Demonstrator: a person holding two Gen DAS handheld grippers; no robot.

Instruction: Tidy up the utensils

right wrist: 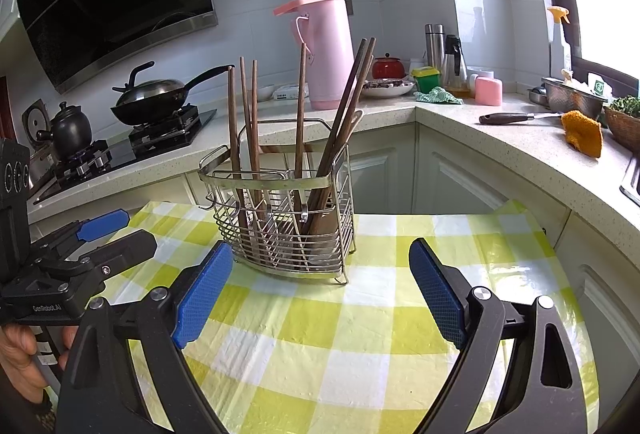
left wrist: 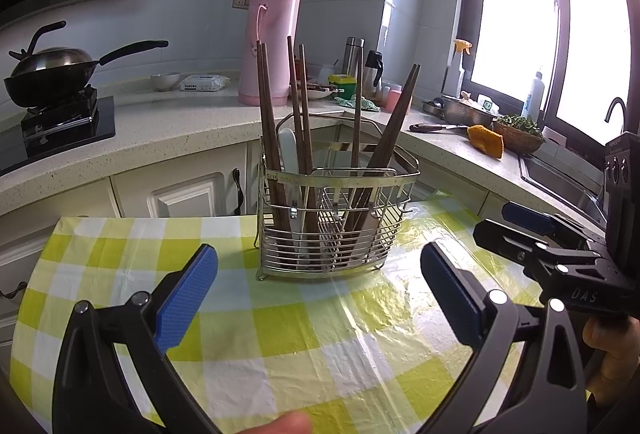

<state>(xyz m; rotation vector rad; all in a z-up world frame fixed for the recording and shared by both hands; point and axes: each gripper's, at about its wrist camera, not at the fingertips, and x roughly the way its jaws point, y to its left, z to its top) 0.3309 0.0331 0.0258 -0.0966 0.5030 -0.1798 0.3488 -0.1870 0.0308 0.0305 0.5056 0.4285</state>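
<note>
The checked surface point(left wrist: 280, 334) lay bare except for one wire rack point(left wrist: 336, 218), standing at its far middle, so the sorting looked all but finished, with nothing loose left to gather. The left gripper point(left wrist: 318, 298) and right gripper point(right wrist: 320, 286) both hung spread and empty just near of the rack. In it stood about seven brown chopsticks point(left wrist: 268, 106), one pale spoon point(left wrist: 289, 150), and some metal cutlery too hidden to count.

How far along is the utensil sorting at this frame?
Looks done or nearly: chopsticks and a white utensil stand in the wire caddy. In hand: nothing; left gripper and right gripper are open, empty. Left: no loose utensils on the checked tablecloth.
</note>
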